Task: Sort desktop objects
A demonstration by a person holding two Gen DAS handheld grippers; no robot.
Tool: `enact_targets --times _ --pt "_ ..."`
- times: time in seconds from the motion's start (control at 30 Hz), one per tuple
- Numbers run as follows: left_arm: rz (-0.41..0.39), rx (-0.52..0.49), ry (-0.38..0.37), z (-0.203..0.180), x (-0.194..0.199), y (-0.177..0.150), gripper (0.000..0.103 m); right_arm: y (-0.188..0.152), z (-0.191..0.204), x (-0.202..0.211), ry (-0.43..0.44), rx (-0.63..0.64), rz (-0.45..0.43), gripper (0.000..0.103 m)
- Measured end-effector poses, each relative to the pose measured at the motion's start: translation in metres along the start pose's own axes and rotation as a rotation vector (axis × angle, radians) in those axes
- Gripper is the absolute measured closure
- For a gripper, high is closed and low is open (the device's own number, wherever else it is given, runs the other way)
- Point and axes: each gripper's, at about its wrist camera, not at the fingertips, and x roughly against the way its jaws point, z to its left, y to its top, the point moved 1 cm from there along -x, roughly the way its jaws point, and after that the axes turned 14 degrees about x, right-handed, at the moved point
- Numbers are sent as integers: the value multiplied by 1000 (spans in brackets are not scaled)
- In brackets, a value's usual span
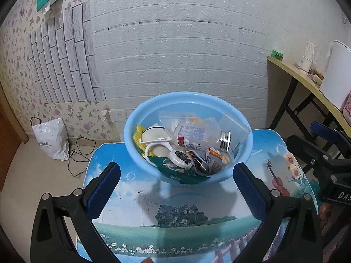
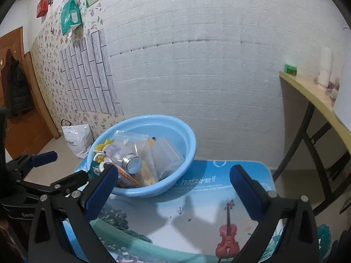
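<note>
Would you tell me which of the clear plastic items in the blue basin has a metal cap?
The clear bottle lying on its side atop the pile in the blue basin; its silver screw cap points right, unlike the capless zip bags.

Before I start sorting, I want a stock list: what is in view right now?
Basin: one, light blue, at the table's far edge, full of items.
Bottle: one, clear with silver cap, lying on top in the basin.
Zip bags: several, clear, in the basin.
Sachets: a few, orange and dark, at the basin's near side.
Table: one, printed landscape top.
Plastic bag: one, white, on the floor, left.
Side desk: one, yellowish, right, holding cups.
Left gripper: jaws open, empty.
Right gripper: jaws open, empty.
</note>
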Motion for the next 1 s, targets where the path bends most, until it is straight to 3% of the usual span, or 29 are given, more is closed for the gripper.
enact_targets --times 1.0 --pt "15 9 -20 2 2 -7 0 -15 0 2 30 -36 34 0"
